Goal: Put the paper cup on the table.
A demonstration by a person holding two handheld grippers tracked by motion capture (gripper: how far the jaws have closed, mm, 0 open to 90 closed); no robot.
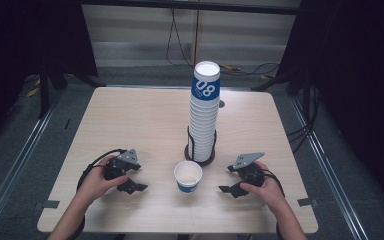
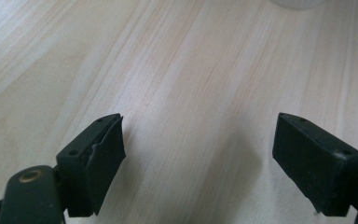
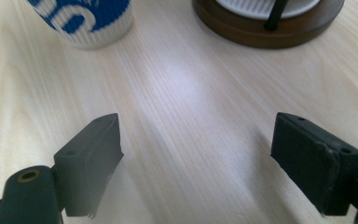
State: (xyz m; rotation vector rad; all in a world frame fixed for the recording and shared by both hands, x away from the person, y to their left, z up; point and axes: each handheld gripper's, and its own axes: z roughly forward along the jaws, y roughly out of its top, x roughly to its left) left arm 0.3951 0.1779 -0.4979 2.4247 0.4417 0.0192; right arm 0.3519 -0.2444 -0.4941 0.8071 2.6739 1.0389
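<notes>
a dark room with black drapes at both sides and a pale panelled wall behind surrounds the light wood-grain worktop (image 1: 130, 120), which stands on grey floor crossed by metal rails and loose cables. near the front middle a single white-and-blue paper cup (image 1: 188, 176) stands upright, open mouth up, just in front of a tall stack of white paper cups (image 1: 204, 117) in a round dark wooden holder (image 1: 200, 159). the left gripper (image 1: 139, 187) and right gripper (image 1: 223, 189) flank the single cup, apart from it, jaws spread over bare wood, holding nothing.
</notes>
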